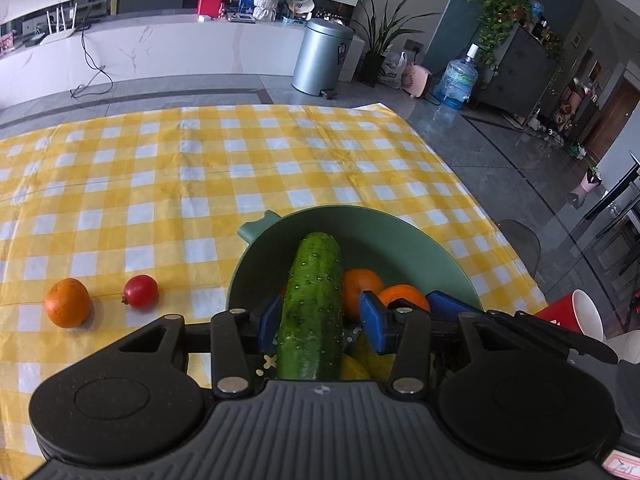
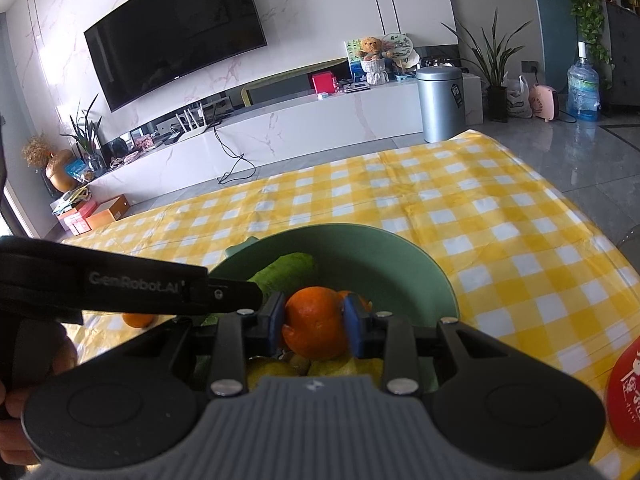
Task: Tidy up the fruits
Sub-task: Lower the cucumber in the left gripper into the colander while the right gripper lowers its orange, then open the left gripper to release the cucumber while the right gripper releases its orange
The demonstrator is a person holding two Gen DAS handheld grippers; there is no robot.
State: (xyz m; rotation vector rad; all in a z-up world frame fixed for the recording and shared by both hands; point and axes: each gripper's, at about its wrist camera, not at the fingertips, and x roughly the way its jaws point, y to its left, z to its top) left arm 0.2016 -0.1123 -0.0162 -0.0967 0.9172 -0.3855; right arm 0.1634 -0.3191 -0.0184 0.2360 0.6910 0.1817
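A green bowl (image 1: 400, 240) stands on the yellow checked cloth and holds several fruits. In the left wrist view a cucumber (image 1: 314, 300) lies between the blue pads of my left gripper (image 1: 320, 320); a gap shows between it and the right pad (image 1: 372, 320), so the jaws stand open around it. In the right wrist view my right gripper (image 2: 316, 326) is shut on an orange (image 2: 316, 322) over the bowl (image 2: 380, 256); yellow fruits (image 2: 272, 370) lie under it. A loose orange (image 1: 67, 303) and a small red fruit (image 1: 141, 291) sit on the cloth to the left.
A red paper cup (image 1: 576, 316) stands by the table's right edge. A person's hand (image 2: 36, 364) holds the left gripper's handle. The cloth (image 1: 240, 160) stretches beyond the bowl. A metal bin (image 1: 322, 56) stands on the floor past the far edge.
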